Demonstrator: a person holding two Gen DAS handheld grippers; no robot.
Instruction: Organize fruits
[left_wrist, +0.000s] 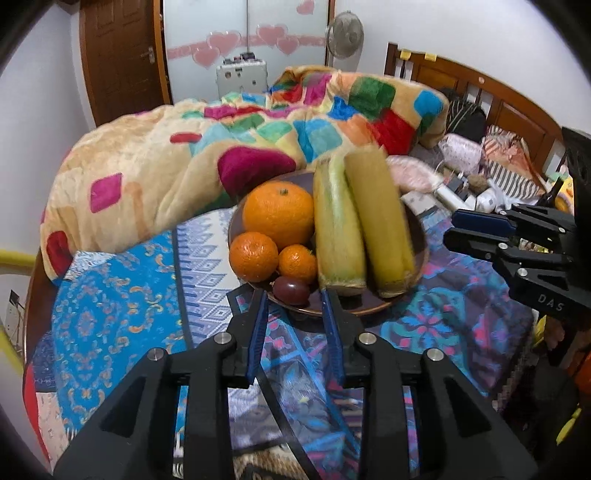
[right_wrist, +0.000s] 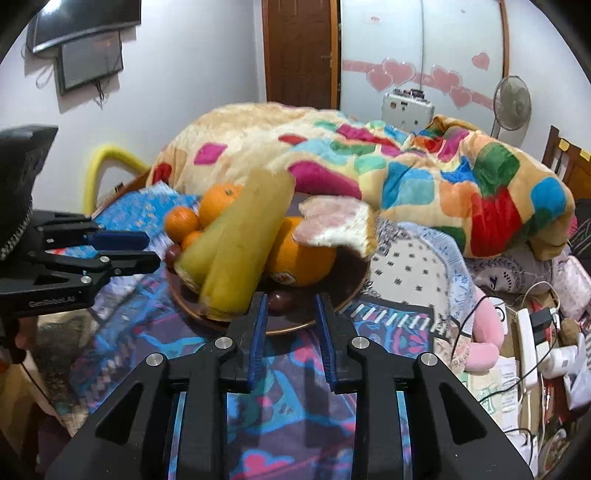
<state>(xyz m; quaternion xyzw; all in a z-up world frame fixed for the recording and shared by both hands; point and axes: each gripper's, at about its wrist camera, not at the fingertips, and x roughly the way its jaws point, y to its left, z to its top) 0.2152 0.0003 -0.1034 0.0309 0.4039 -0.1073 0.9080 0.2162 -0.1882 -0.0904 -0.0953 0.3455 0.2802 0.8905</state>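
- Brown plate (left_wrist: 373, 301) on the patterned bedspread (left_wrist: 122, 295), piled w/ oranges, two long yellow fruits, small dark fruit.
- Left gripper (left_wrist: 295, 295): jaws parted a little, nothing between; dark fruit (left_wrist: 291, 290) sits just ahead of the tips, at the plate's near rim.
- Right gripper (right_wrist: 290, 301): also slightly parted, empty, tips at the plate edge (right_wrist: 295, 325) by another dark fruit (right_wrist: 279, 301).
- Long yellow fruits (left_wrist: 369, 225) run away from the left gripper, near ends toward it; from the right they slant up-right.
- Both hands about equally near, I'd say.
- Only the right view shows a big orange (right_wrist: 301, 258) behind them w/ a pale slice (right_wrist: 332, 225) on top.
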